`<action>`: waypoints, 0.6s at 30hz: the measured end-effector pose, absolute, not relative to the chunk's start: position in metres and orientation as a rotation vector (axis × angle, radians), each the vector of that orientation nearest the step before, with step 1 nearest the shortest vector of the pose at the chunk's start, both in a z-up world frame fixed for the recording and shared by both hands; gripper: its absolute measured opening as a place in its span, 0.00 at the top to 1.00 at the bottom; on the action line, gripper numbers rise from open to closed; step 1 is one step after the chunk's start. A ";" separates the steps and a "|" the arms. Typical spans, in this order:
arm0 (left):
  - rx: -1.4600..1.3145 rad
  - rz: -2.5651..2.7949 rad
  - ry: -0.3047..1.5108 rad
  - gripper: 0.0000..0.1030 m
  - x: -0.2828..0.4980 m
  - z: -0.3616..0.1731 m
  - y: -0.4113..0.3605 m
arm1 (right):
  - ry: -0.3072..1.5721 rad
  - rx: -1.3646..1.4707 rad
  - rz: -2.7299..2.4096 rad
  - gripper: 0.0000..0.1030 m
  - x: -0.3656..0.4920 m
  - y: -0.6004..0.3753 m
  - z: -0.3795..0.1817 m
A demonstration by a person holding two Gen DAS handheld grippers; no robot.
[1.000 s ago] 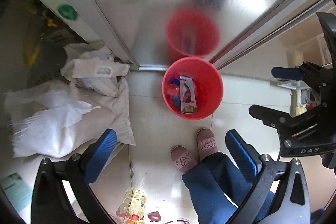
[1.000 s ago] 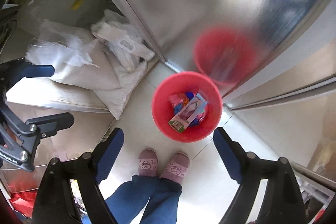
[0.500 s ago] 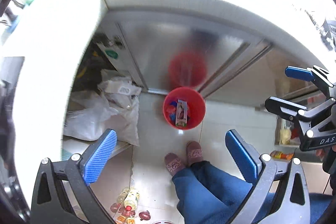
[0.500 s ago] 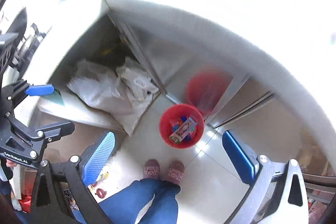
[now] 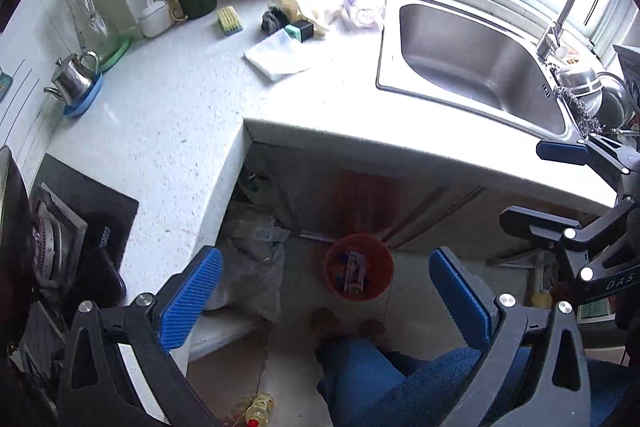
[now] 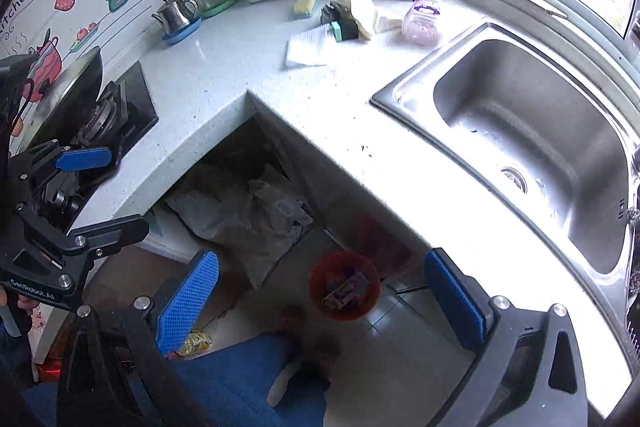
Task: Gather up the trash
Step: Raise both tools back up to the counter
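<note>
— Down on the floor, what sits by the person's slippers?
— A red bin [image 5: 359,272] holding wrappers, under the edge of the white desk [image 5: 172,115].
— And both tongs?
— Left tongs [image 5: 325,289] and right tongs [image 6: 322,293] hang spread wide above the floor, pinching nothing.
— Anything on the desk?
— A white cloth [image 6: 310,47], a sponge [image 6: 345,29], a crumpled bag [image 6: 360,9], beside the steel sink [image 6: 532,123].

We hold our left gripper [image 5: 324,291] and right gripper [image 6: 320,291] side by side, jaws spread wide, empty, pointing toward twelve o'clock.
</note>
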State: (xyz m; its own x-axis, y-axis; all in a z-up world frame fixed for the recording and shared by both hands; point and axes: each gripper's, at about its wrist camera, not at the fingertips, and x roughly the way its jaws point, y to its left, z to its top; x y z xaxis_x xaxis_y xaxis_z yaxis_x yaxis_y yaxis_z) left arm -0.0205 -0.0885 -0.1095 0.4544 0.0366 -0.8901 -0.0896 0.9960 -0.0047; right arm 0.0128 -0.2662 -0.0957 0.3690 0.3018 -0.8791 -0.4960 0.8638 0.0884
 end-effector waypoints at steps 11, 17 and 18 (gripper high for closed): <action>-0.060 0.057 1.042 0.00 0.060 -0.083 -0.063 | 1.022 -0.197 0.491 0.01 0.073 -0.259 -0.078; -0.019 0.007 1.037 0.00 0.119 -0.074 -0.040 | 1.026 -0.166 0.436 0.01 0.122 -0.247 -0.075; -0.015 -0.005 1.035 0.00 0.129 -0.072 -0.035 | 1.029 -0.159 0.428 0.01 0.127 -0.247 -0.074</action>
